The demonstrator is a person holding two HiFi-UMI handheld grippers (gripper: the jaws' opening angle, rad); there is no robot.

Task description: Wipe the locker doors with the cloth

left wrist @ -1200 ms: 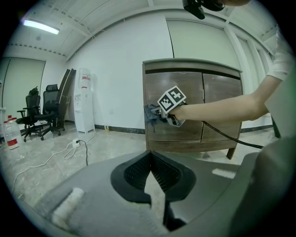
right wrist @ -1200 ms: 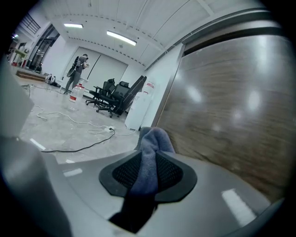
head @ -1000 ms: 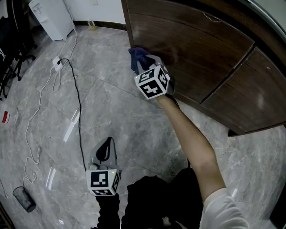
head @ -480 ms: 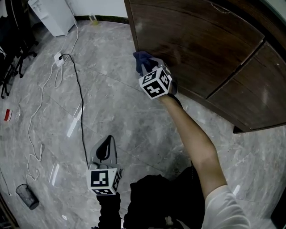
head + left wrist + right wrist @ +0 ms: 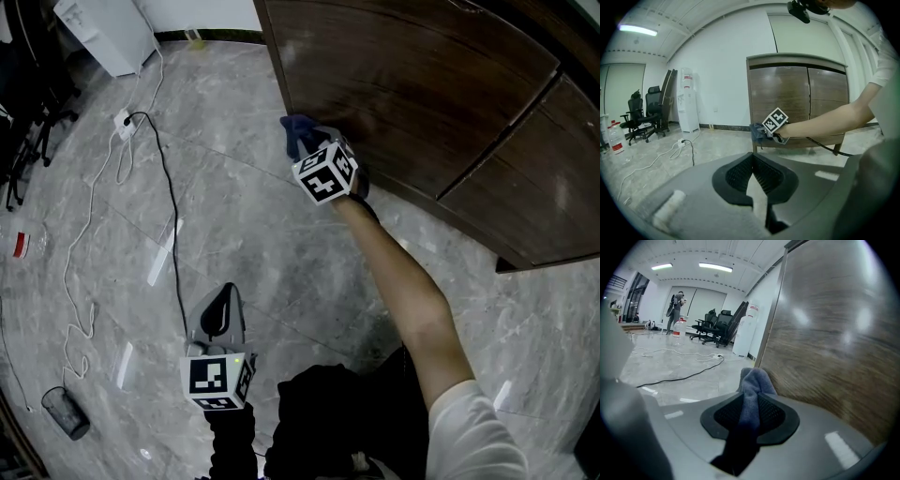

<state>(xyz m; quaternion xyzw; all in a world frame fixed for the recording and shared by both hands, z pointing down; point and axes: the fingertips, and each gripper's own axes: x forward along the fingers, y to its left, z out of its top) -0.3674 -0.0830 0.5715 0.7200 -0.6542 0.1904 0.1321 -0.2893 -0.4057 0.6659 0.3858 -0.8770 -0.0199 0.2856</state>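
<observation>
Mid-wipe, I'd say. The right tool (image 5: 749,401) is clamped on the blue cloth (image 5: 752,378), which sits at the low left edge of the left locker door (image 5: 403,84), touching it or just beside it. The wood doesn't show how much is done. My guess is most of that door plus the right door (image 5: 544,197) is left. The left tool (image 5: 752,164) hangs near the person, jaws together, nothing in them. Grey marble floor (image 5: 234,225), a black cable (image 5: 169,225) across it, office chairs (image 5: 712,324) far off.
</observation>
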